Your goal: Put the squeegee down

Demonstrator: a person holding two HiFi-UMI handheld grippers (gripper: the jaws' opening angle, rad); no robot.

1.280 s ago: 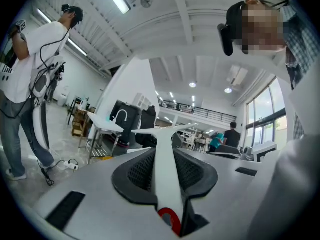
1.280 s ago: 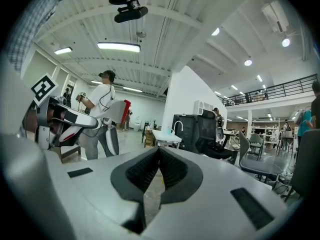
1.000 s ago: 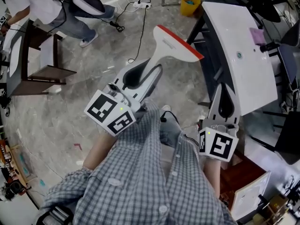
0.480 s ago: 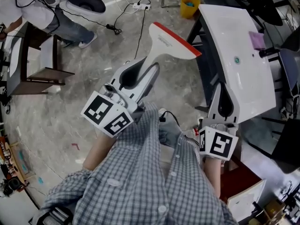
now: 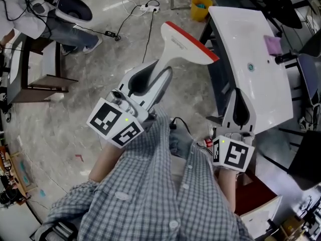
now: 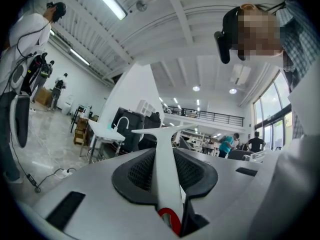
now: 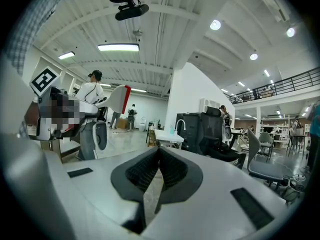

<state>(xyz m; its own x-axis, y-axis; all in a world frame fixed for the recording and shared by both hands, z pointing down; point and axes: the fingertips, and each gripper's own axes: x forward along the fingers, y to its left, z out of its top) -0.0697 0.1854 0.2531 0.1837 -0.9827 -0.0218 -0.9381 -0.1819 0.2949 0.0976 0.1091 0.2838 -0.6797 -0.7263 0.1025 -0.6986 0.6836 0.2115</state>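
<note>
The left gripper (image 5: 153, 79) is clamped on the white handle of the squeegee (image 5: 184, 45). In the left gripper view the handle runs straight up between the two dark ribbed pads (image 6: 136, 170), which press on it from both sides, so the jaws stand partly apart, just as wide as the handle. The red loop at the handle's end sits low between the pads. The squeegee is in the air above the grey stone floor (image 5: 75, 114), resting on nothing. Its head points away from the person, and its red blade edge runs slantwise. In the head view the right tip of the blade lies just beside the left edge of the white sink top (image 5: 251, 39); whether it touches cannot be told.

The right gripper (image 5: 239, 103) holds nothing. In its own view the two dark pads meet at their tips with only a thin slit behind them. In the head view it lies over the near left edge of the sink top.

On the sink top, a purple cloth (image 5: 274, 44) lies near the far right edge, beside a dark tap (image 5: 284, 57), and the round drain (image 5: 250, 67) is near the middle. A yellow bucket (image 5: 199, 5) stands on the floor past the far left corner of the sink top. A white power strip (image 5: 151, 5) with a black cable lies on the floor to the left of the bucket. A checked shirt (image 5: 150, 195) fills the bottom of the head view.
</note>
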